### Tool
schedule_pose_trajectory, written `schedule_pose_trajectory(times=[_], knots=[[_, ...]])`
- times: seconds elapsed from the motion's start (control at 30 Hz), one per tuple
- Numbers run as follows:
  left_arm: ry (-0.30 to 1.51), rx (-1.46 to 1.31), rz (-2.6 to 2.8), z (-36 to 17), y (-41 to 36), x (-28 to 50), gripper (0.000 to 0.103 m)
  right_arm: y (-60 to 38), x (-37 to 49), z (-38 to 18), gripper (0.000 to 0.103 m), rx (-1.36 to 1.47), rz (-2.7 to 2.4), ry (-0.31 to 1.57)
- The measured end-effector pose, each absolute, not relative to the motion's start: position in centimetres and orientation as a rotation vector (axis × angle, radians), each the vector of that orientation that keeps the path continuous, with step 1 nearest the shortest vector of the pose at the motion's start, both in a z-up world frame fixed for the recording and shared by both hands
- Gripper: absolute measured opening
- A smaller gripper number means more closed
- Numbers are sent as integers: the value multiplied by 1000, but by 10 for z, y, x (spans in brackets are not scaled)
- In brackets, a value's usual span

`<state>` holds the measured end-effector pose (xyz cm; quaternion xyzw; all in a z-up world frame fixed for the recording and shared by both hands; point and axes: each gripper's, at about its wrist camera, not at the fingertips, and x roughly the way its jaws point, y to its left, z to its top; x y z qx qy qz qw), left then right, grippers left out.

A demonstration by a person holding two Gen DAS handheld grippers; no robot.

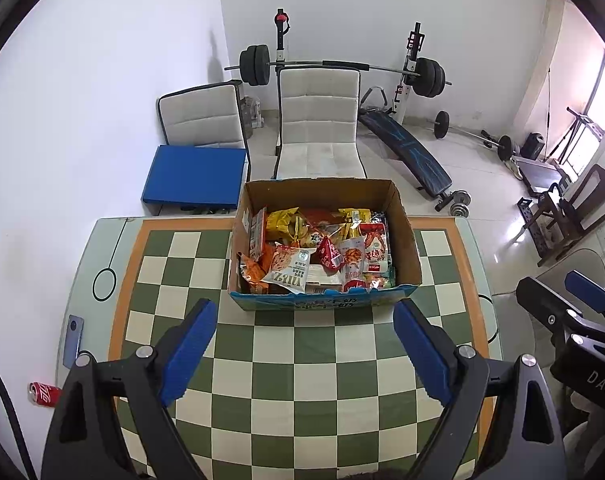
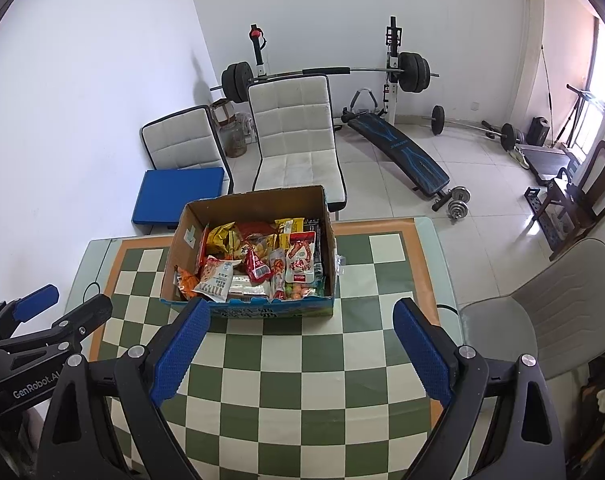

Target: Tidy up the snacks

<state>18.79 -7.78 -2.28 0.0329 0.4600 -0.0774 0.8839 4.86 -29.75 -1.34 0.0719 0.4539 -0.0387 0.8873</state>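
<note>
Cardboard box (image 1: 324,240) is seen at 12 o'clock in the left wrist view, standing on the far half of the checkered table (image 1: 294,364); in the right wrist view it sits toward 11 o'clock. Snack packets (image 1: 322,252) are heaped loose inside it, approx. to rim height: a white packet (image 1: 290,270) at the near-left, a red-and-white packet (image 1: 376,250) at the right, yellow bags (image 1: 288,224) at the back. No packet is noted on the tabletop itself. Left gripper (image 1: 305,354) is held above the near half of the table, blue pads spread wide, nothing between them. Right gripper (image 2: 301,354) is likewise spread and empty, at the same standoff from the box; it is also glimpsed at 3 o'clock in the left view. Off-task items: red can (image 1: 45,393) at 8 o'clock beyond the table edge, a phone-like slab (image 1: 73,340) at 9 o'clock on the table margin (ID uncertain, fisheye edge distortion). Step in hand, as judged: undetermined. Packets all in box w/ both claws empty fits either a jumble awaiting sorting or a collection just completed; pics alone do not settle which. Any further move would call for a reach toward 12 o'clock over the near box wall, and a pinch on a single top-layer packet w/o dragging its neighbours.
</note>
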Motion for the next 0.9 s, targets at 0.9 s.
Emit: schedule_pose_trajectory(times=[0.9], knots=[[973,58,-160,-23,-82,189,90,-301,48,-10,95,152,-79,950]])
